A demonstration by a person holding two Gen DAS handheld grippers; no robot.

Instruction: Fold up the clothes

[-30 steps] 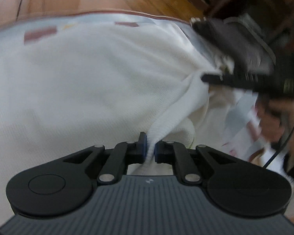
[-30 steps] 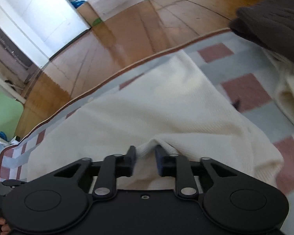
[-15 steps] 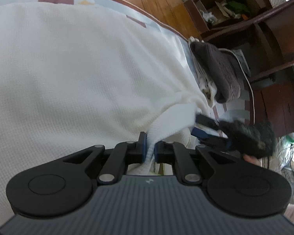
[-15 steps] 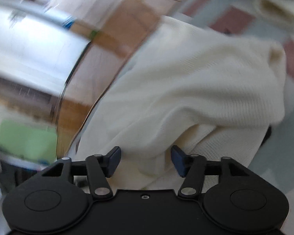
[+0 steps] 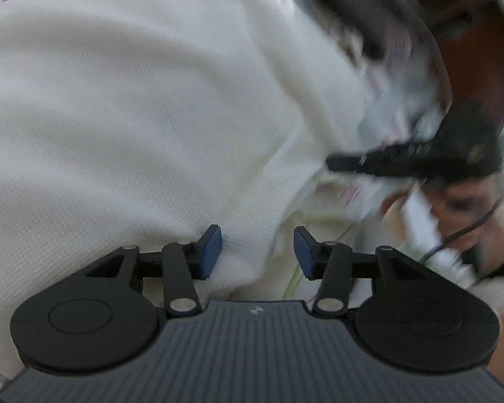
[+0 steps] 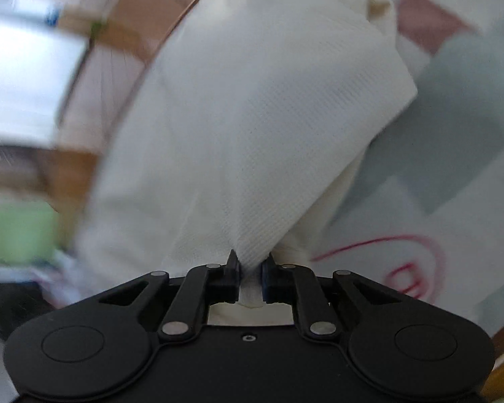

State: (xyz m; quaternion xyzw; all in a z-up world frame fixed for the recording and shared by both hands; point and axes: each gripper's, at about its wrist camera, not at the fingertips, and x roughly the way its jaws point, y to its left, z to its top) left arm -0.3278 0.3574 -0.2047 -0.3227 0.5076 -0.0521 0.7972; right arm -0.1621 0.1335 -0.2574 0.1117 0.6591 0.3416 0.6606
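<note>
A cream waffle-knit garment (image 5: pixel 144 107) fills most of the left wrist view, spread over a checked blanket. My left gripper (image 5: pixel 257 252) stands open, its blue pads apart, with a fold of the garment lying loose between them. In the right wrist view the same garment (image 6: pixel 272 107) hangs stretched from my right gripper (image 6: pixel 250 270), which is shut on a pinch of its cloth. The right gripper (image 5: pixel 416 154) also shows, blurred, at the right of the left wrist view, with a hand (image 5: pixel 467 198) behind it.
The blanket (image 6: pixel 460 124) has grey, white and dull red squares and a red drawn loop near the right. A dark folded garment (image 5: pixel 379 16) lies at the far right edge of it. Wooden floor (image 6: pixel 124 43) and dark wooden furniture (image 5: pixel 470 27) lie beyond.
My left gripper has opened and let go of the garment's fold. My right gripper, open half a second ago, has shut on the cloth and pulled it up taut.
</note>
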